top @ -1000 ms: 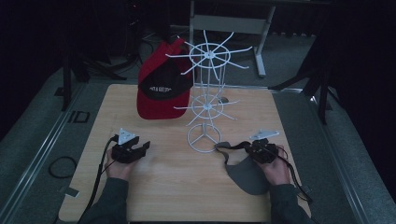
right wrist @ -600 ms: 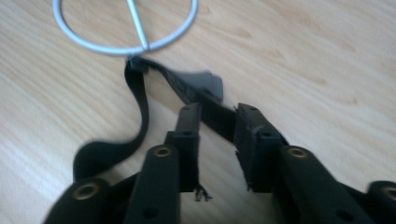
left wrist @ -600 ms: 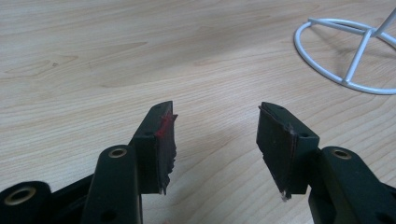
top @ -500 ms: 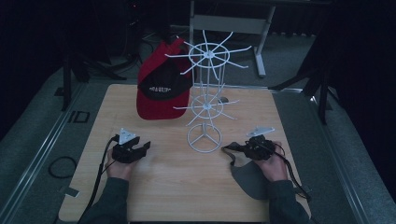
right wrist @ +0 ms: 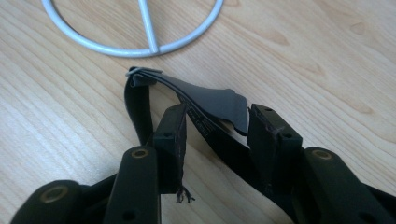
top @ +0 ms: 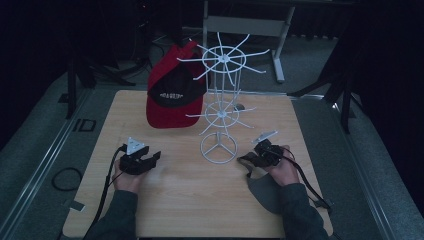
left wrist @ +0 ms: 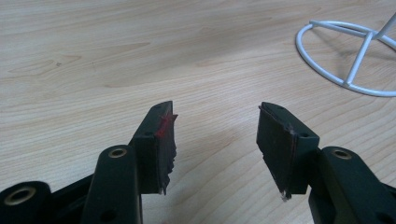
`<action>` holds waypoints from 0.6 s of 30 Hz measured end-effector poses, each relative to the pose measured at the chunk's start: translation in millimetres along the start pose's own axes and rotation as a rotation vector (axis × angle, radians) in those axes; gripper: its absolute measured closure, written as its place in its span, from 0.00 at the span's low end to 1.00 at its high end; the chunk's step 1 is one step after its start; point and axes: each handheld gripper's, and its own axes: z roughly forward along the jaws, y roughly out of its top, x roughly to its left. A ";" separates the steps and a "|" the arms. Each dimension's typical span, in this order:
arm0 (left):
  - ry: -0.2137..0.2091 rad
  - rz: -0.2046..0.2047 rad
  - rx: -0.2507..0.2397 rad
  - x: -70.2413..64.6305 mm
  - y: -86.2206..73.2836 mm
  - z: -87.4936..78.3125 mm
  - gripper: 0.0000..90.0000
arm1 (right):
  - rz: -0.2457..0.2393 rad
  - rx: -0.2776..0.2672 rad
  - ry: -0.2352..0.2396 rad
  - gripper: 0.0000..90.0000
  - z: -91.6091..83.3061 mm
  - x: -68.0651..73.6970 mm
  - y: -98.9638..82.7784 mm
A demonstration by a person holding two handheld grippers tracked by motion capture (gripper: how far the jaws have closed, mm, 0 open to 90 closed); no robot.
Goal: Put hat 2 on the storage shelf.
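Two fingers [right wrist: 173, 140] opening around grey cap's strap [right wrist: 205, 100], cap [top: 265, 192] half hidden by hand

The grey cap [top: 265, 192] lay flat on the table [top: 200, 200] near its front right corner, crown toward the front edge. Its dark strap [right wrist: 205, 105], ending in a metal buckle, stretched toward the stand's ring base [top: 218, 148].

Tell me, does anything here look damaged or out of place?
Yes. The left gripper has torn pads with ragged edges and a red layer exposed. A thread hangs from a pad of the right gripper.
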 end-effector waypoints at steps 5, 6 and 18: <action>0.000 -0.001 0.000 0.4 0.1 -0.1 0.52 | -0.026 0.034 -0.008 0.61 5.8 0.7 4.3; 0.001 -0.001 0.000 0.4 0.1 -0.2 0.52 | -0.030 0.039 -0.009 0.61 6.6 0.7 5.5; 0.000 -0.001 -0.001 0.4 0.1 -0.4 0.52 | -0.058 0.136 -0.013 0.69 24.9 1.7 16.1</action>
